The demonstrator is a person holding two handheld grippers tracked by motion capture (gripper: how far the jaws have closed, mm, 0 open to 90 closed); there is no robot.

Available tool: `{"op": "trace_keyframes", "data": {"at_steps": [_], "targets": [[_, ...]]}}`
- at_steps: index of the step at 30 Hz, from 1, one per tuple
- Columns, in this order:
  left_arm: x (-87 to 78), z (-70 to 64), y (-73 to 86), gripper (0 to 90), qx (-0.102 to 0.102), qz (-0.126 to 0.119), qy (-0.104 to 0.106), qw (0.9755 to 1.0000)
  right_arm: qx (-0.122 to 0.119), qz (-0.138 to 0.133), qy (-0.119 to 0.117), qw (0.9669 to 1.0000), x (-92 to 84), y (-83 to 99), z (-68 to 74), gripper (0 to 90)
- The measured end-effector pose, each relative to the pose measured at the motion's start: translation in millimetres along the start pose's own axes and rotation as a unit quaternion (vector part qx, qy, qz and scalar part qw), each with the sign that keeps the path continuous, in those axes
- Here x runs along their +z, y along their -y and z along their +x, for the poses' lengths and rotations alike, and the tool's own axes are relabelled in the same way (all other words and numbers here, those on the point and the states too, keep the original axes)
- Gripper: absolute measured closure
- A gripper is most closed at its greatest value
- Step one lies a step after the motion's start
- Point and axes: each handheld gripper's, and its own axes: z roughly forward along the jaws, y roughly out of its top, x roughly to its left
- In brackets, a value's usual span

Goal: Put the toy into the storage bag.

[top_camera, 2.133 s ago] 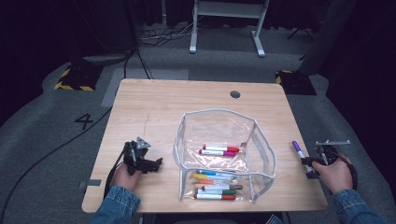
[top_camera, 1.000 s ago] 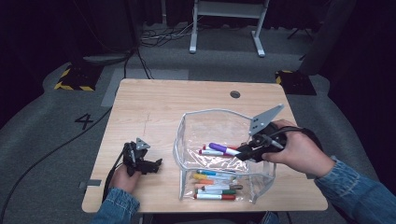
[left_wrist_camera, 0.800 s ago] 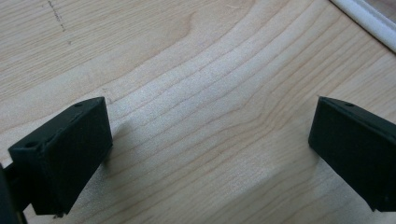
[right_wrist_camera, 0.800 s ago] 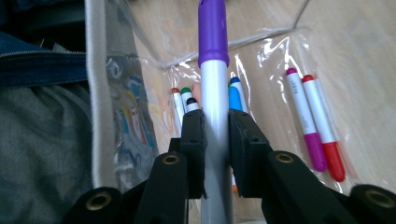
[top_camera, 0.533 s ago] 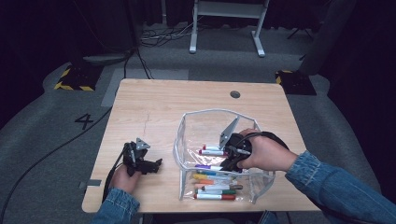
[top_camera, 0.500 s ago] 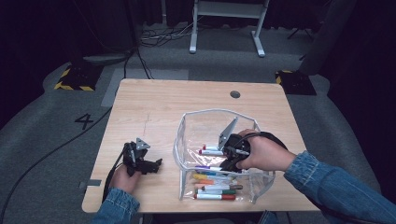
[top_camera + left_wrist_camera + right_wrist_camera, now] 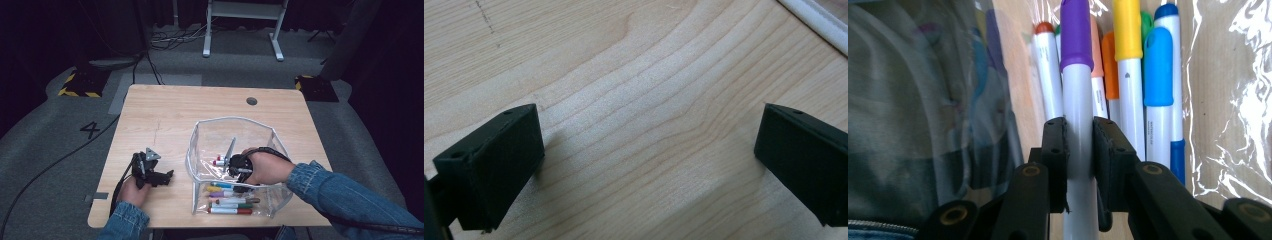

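Clearly, the right claw [image 7: 1079, 165] is clamped on a purple-capped marker [image 7: 1077, 95]: both pads press on its white barrel, and the purple cap points away from the jaws. Just past it, in the right gripper view, lie more markers side by side — an orange-capped one [image 7: 1047, 70], a yellow-capped one [image 7: 1128, 60] and a blue-capped one [image 7: 1158, 90] among them — all seen against crinkled clear plastic and the wood grain beneath.

From the high view, the right claw [image 7: 231, 167] sits inside a clear plastic pouch [image 7: 200, 150] with a white rim, which stands open on the right half of the wooden surface [image 7: 165, 115]. The person's hand [image 7: 265, 167] wraps the gripper, and a denim sleeve [image 7: 340, 195] runs off toward the bottom right corner. Near the pouch's front edge a cluster of markers [image 7: 230, 200] lies flat, and a red-capped one [image 7: 219, 161] rests just left of the claw.

The left claw [image 7: 644, 165] has its jaws well apart with nothing between them — bare wood grain shows in the gap, and the pouch's white rim crosses the top right corner of that view. In the high view the left claw [image 7: 167, 175] rests low over the surface near its front left part, apart from the pouch, held by the other hand [image 7: 132, 187].
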Motion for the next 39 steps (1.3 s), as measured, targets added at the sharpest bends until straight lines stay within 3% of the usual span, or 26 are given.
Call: {"op": "trace_keyframes", "data": {"at_steps": [7, 10, 11, 12, 16, 19, 21, 24, 25, 26, 27, 31, 33, 36, 37, 39], "targets": [[-0.2, -0.2, 0.1, 0.0, -0.001, 0.001, 0.000, 1.0000, 0.002, 0.020, -0.003, 0.9998, 14.4, -2.5, -2.9, 76.8], [-0.5, -0.3, 0.2, 0.0, 0.000, 0.001, -0.001, 1.0000, 0.002, 0.016, 0.010, 0.9998, 13.9, -2.2, -5.1, 75.6], [-0.5, -0.3, 0.3, 0.0, 0.000, 0.001, -0.001, 1.0000, 0.006, 0.008, 0.010, 0.9999, 13.8, -1.8, -5.1, 66.9], [-0.5, -0.3, 0.2, 0.0, 0.000, 0.001, -0.001, 1.0000, 0.007, -0.010, 0.016, 0.9998, 13.8, -0.9, -6.3, 52.4], [-0.5, -0.3, 0.3, 0.0, 0.000, 0.001, -0.001, 1.0000, -0.013, -0.051, 0.044, 0.9976, -2.7, -2.0, -4.6, 42.9], [-0.5, -0.3, 0.2, 0.0, 0.000, 0.001, -0.001, 1.0000, -0.012, -0.120, 0.071, 0.9901, -29.2, -2.1, -1.4, 39.9], [-0.5, -0.4, 0.3, 0.0, 0.000, 0.001, -0.002, 1.0000, -0.004, -0.180, 0.091, 0.9795, -50.0, 2.0, 1.7, 38.5], [-0.5, -0.4, 0.3, 0.0, 0.000, 0.001, -0.002, 1.0000, 0.012, -0.235, 0.122, 0.9642, -72.3, 12.4, 7.0, 37.3], [-0.5, -0.4, 0.3, 0.0, 0.000, 0.001, -0.001, 1.0000, 0.021, -0.262, 0.137, 0.9551, -81.4, 19.0, 8.9, 35.8], [-0.5, -0.4, 0.4, 0.0, 0.000, 0.001, -0.001, 1.0000, 0.030, -0.278, 0.148, 0.9487, -88.2, 24.9, 10.4, 35.6], [-0.5, -0.5, 0.4, 0.0, 0.000, 0.001, -0.001, 1.0000, 0.035, -0.289, 0.155, 0.9439, -93.3, 29.7, 11.1, 35.6], [-0.8, -0.5, 0.6, 0.0, -0.001, 0.001, -0.001, 1.0000, 0.075, -0.341, 0.190, 0.9175, -118.6, 60.7, 14.7, 35.1], [-0.8, -0.5, 0.6, 0.0, -0.001, 0.001, -0.001, 1.0000, 0.090, -0.354, 0.205, 0.9083, -126.8, 74.5, 15.4, 35.0], [-0.8, -0.5, 0.6, 0.0, -0.001, 0.001, -0.001, 1.0000, 0.119, -0.375, 0.224, 0.8918, -136.9, 99.8, 15.1, 35.1], [-0.8, -0.5, 0.6, 0.0, -0.001, 0.001, -0.001, 1.0000, 0.133, -0.384, 0.231, 0.8839, -139.2, 111.1, 14.7, 35.2], [-0.8, -0.5, 0.6, 0.0, -0.001, 0.002, -0.001, 1.0000, 0.154, -0.394, 0.241, 0.8733, -139.8, 127.4, 14.4, 35.3]]}}
